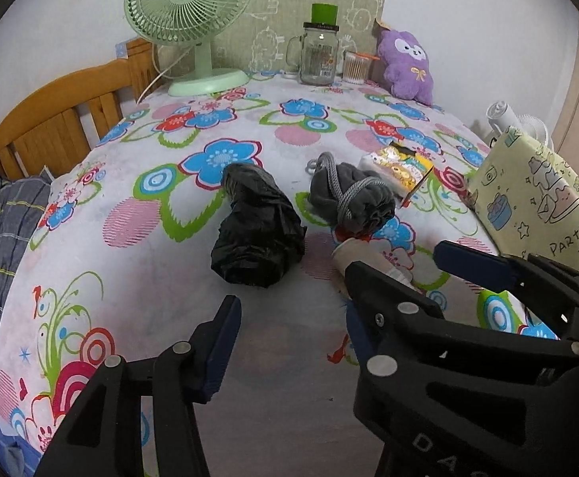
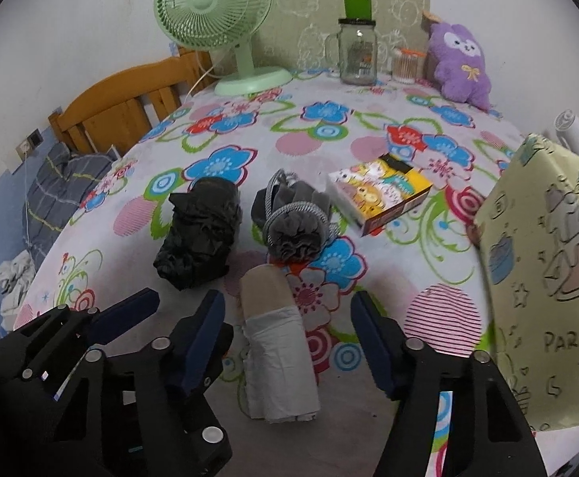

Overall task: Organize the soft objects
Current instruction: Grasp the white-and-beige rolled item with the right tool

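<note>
Straddling the white bag roll (image 2: pixel 279 361) with the right hand-held gripper (image 2: pixel 285 330), jaws open, I'm not touching it; roll's lying just nearer than the grey pouch (image 2: pixel 295 218). It's looking light, squashy, slippery film, so I'm pinching mid-body.

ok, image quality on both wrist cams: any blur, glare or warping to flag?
Left wrist view: sharp, soft even light, strong fisheye bowing of the floral tablecloth, dark vignette in the corners. Right wrist view: same bowing, and the yellow gift bag at the right edge looks smeared; a small glint on the glass mason jar, no harsh glare.
</note>
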`<act>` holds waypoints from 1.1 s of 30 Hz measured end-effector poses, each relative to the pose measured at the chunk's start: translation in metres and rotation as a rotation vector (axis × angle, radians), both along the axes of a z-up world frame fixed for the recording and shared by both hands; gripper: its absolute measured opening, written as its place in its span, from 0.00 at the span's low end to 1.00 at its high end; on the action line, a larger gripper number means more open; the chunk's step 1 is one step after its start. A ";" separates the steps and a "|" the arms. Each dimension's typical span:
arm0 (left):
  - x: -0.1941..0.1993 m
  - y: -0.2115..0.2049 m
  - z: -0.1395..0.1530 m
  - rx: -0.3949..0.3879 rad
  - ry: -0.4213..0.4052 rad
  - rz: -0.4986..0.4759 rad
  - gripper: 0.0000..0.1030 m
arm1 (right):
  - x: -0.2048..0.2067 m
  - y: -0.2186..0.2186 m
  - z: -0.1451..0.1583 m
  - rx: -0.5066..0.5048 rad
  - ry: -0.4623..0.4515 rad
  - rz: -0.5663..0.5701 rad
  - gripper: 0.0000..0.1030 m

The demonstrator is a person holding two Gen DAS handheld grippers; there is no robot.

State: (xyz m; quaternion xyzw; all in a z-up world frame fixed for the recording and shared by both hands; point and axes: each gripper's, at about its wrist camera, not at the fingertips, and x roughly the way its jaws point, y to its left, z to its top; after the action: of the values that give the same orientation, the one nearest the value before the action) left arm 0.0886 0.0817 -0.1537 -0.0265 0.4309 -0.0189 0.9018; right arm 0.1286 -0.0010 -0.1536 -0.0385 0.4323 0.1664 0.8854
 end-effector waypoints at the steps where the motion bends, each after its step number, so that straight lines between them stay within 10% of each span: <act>1: 0.001 0.000 -0.001 -0.002 0.004 0.000 0.56 | 0.001 0.002 -0.002 -0.004 0.005 0.006 0.61; 15: 0.003 -0.002 -0.002 -0.015 0.012 -0.019 0.69 | 0.007 0.001 -0.011 0.010 0.057 0.009 0.16; 33: 0.016 -0.008 0.035 0.016 -0.087 0.020 0.77 | 0.008 -0.007 0.035 0.008 -0.070 -0.004 0.14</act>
State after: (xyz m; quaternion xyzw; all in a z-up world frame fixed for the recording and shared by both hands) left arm 0.1047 0.0733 -0.1190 -0.0229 0.3911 -0.0075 0.9200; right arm 0.1365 -0.0082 -0.1184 -0.0399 0.4007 0.1647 0.9004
